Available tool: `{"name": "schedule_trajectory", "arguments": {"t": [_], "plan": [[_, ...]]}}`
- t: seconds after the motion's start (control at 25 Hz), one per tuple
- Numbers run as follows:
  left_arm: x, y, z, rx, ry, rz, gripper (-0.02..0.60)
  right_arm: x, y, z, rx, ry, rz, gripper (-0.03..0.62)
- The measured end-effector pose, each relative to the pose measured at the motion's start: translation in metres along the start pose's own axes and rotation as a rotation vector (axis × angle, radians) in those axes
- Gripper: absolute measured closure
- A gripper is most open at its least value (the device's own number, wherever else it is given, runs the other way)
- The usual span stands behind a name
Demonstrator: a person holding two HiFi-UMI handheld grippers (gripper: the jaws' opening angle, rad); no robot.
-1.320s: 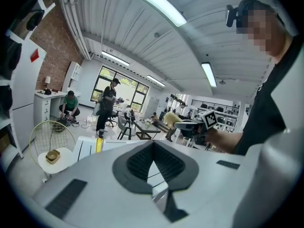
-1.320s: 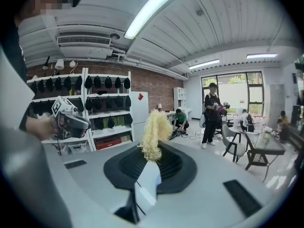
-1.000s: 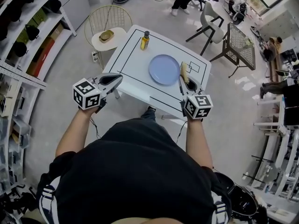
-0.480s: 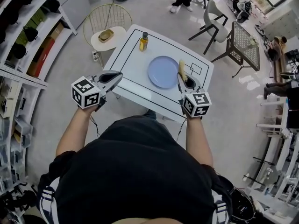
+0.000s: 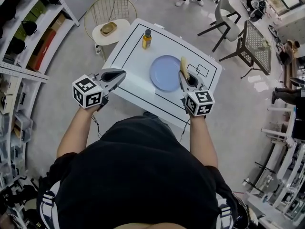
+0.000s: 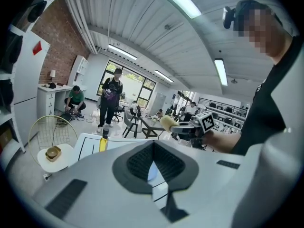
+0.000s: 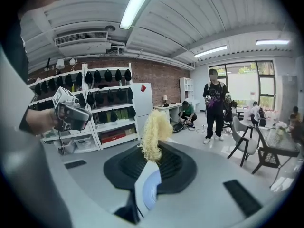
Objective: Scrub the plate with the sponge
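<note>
Sponge [image 5: 183, 66] held at the right rim of the plate [image 5: 162, 74]
We had our right gripper [image 5: 185, 78] clamped on the sponge, its long axis along that rim, the plate just left of it; our left gripper [image 5: 118, 74], closed on nothing, hung well left of the plate.

Open-plan lab/workshop space, not a home. White surface [image 5: 128, 61] w/ black guide lines marked on it stands on a bare grey floor [image 5: 71, 56]. Storage shelves [image 7: 107, 118] w/ bins & dark gear run along a brick wall [image 7: 159, 75]. Exposed pipes, strip lights [image 7: 137, 4], ceiling AC unit [image 7: 78, 38]. Big windows [image 7: 247, 84], chairs [image 5: 221, 15], several ppl [image 7: 216, 103] in the bkgd.
</note>
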State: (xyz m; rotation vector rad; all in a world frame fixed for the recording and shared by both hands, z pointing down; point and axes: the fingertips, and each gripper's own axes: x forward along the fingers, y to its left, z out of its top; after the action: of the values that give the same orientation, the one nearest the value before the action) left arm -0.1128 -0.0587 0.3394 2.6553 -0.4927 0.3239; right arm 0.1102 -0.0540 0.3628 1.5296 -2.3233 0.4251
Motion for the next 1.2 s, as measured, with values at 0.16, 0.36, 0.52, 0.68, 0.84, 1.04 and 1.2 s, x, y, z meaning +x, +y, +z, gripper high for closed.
{"name": "schedule_trajectory", "arguments": {"t": [0.16, 0.36, 0.52, 0.68, 0.84, 1.04, 1.2], "plan": [[0.012, 0.005, -0.003, -0.021, 0.011, 0.008, 0.577, 0.016, -0.009, -0.012, 0.000, 0.037, 0.023, 0.549], [0.025, 0.015, -0.004, -0.044, 0.019, 0.019, 0.577, 0.037, -0.022, -0.030, -0.002, 0.088, 0.041, 0.549], [0.037, 0.023, -0.009, -0.061, 0.032, 0.025, 0.577, 0.054, -0.031, -0.047, -0.004, 0.132, 0.054, 0.549], [0.049, 0.026, -0.014, -0.080, 0.043, 0.023, 0.577, 0.068, -0.036, -0.067, -0.016, 0.181, 0.073, 0.549], [0.059, 0.029, -0.019, -0.100, 0.053, 0.024, 0.577, 0.083, -0.041, -0.087, -0.033, 0.232, 0.088, 0.549], [0.065, 0.035, -0.029, -0.126, 0.069, 0.034, 0.576, 0.101, -0.039, -0.111, -0.056, 0.294, 0.123, 0.549], [0.066, 0.042, -0.038, -0.148, 0.077, 0.045, 0.576, 0.116, -0.029, -0.131, -0.082, 0.344, 0.164, 0.549]]}}
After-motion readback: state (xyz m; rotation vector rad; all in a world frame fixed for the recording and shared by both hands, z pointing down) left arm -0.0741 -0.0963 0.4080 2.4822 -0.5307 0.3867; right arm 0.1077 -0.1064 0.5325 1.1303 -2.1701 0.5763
